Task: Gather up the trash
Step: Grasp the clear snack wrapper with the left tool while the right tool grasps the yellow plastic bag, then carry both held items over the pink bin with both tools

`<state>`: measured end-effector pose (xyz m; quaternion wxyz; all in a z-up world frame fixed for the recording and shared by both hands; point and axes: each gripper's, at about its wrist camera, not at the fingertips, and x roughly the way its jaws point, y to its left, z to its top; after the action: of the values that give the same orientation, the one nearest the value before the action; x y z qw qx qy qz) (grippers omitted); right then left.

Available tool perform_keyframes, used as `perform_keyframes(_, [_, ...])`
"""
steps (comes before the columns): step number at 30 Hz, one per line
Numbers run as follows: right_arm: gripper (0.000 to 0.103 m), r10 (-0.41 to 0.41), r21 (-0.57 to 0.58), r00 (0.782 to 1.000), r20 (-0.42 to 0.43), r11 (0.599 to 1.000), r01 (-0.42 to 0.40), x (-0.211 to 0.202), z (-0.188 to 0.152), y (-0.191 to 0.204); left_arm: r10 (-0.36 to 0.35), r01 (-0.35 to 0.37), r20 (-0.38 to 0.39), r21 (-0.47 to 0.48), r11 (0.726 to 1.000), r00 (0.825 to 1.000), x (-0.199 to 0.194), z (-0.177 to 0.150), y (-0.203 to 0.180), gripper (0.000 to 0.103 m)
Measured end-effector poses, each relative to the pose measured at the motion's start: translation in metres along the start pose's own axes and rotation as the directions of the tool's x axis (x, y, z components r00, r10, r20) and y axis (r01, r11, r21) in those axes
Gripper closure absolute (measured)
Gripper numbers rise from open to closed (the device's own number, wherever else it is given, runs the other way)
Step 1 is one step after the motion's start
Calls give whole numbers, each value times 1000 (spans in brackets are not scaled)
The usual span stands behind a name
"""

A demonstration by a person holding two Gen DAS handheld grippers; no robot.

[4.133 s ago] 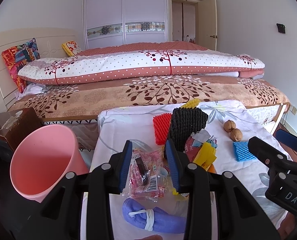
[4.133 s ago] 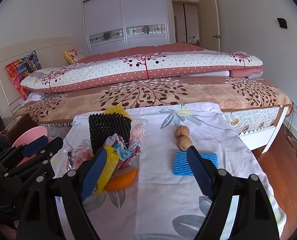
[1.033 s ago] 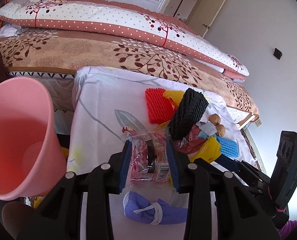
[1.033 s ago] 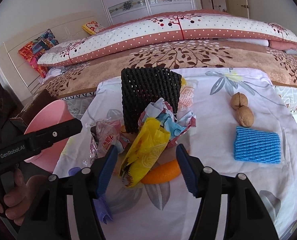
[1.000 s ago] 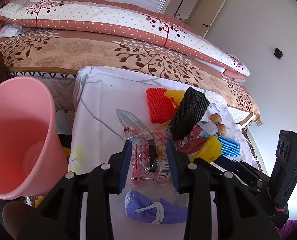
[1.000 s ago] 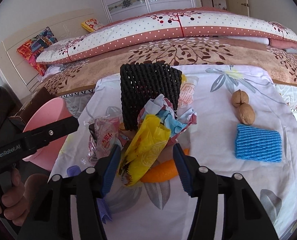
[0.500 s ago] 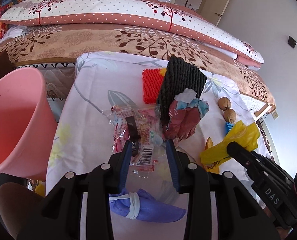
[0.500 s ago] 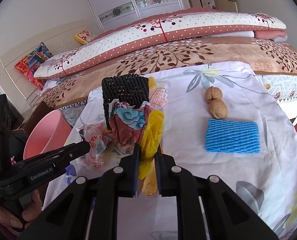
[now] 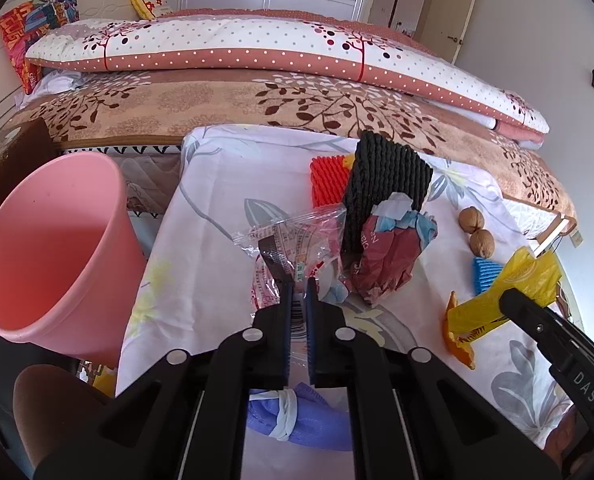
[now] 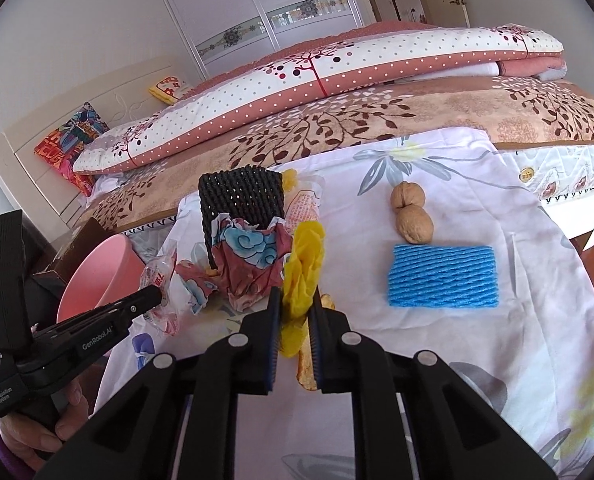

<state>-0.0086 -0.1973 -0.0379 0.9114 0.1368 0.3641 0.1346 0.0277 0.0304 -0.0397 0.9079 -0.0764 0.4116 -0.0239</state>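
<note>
At the lower centre of the left wrist view, the left gripper (image 9: 300,290) had just closed, its jaws pinched together on the near edge of a clear plastic snack wrapper (image 9: 293,240) lying on the floral tablecloth (image 9: 217,216). Just right of that wrapper sat a crumpled maroon and blue paper wrapper (image 9: 389,256), leaning against an upright black foam net (image 9: 385,184), with a red foam net (image 9: 327,178) behind it. A purple cloth roll (image 9: 297,420) tied with a white band lay below the jaws. At the left edge stood a pink waste bin (image 9: 53,240), tilted and beside the table.

In the right wrist view, the right gripper (image 10: 295,304) was clamped on a yellow plastic bag (image 10: 303,268), which stood up between its blue pads; an orange peel (image 10: 307,364) lay on the cloth just under it. Right of centre, 2 walnuts (image 10: 411,212) touched each other, with a blue foam net (image 10: 443,276) flat just below them. At the lower left, a hand (image 10: 29,436) held the other tool's handle. A bed with a dotted quilt (image 10: 337,68) filled the upper frame.
</note>
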Motion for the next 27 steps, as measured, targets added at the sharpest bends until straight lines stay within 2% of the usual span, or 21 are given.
perform_keyframes(6, [91,50,-34,998,31,998,-49,-10,11,20,-12,15,79,-25,1000,997,-29,9,14,98])
perform_keyframes(11, [91,129,-59,991,23,990,-127,-7,23,51,20,-12,149,-53,999,989,-51,14,37,98])
perform_keyframes(15, [91,195,-95,981,4,976,-194,1,31,86,77,-63,184,-79,995,980,-65,15,60,98])
perform_keyframes(20, [91,261,-157,965,-38,952,-264,20,36,136,144,-118,199,-138,983,969,-73,14,100,98])
perform_keyframes(27, [91,314,-255,944,-97,909,-329,48,33,206,221,-183,173,-212,960,960,-70,9,149,98])
